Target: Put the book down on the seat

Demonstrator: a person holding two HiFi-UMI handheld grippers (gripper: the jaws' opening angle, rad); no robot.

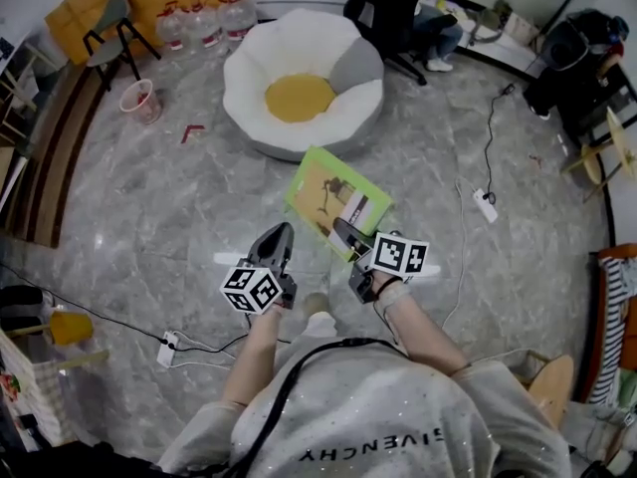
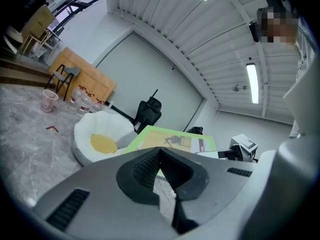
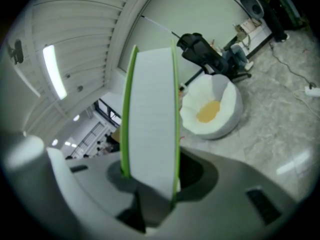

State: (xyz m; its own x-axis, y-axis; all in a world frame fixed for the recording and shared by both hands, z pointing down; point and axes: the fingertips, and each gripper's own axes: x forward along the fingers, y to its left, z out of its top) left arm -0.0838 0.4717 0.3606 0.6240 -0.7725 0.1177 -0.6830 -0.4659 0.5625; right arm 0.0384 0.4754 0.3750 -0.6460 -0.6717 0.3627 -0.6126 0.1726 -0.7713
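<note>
Bare marble floor (image 1: 149,187) lies open all round the white, petal-shaped seat (image 1: 299,78), whose yellow centre faces up. Its near rim is just beyond the far corner of the book (image 1: 333,192), with a strip of floor between them in the head view. Off to the right a power strip (image 1: 485,204) and its cable lie well apart from the seat. Water bottles (image 1: 204,23) and a pink bucket (image 1: 141,101) stand to the seat's left, and a black office chair (image 1: 383,3) stands behind it.

The right claw (image 1: 343,232) is closed on the book's near edge and holds it in the air over the floor, not on the seat. The left claw (image 1: 277,237) is beside it on the left. Its tips are drawn together with nothing between them, and it is clear of the book.

The right claw and its marker cube cover the book's near edge, and the book hides the floor beneath it. The cover print is too small to read. In the left gripper view the claw's own body fills the lower half.

The green cover faces up and the book lies roughly flat. Its long axis runs slantwise away from the right claw towards the seat. The right gripper view sees it edge-on, with white pages between two green covers.
</note>
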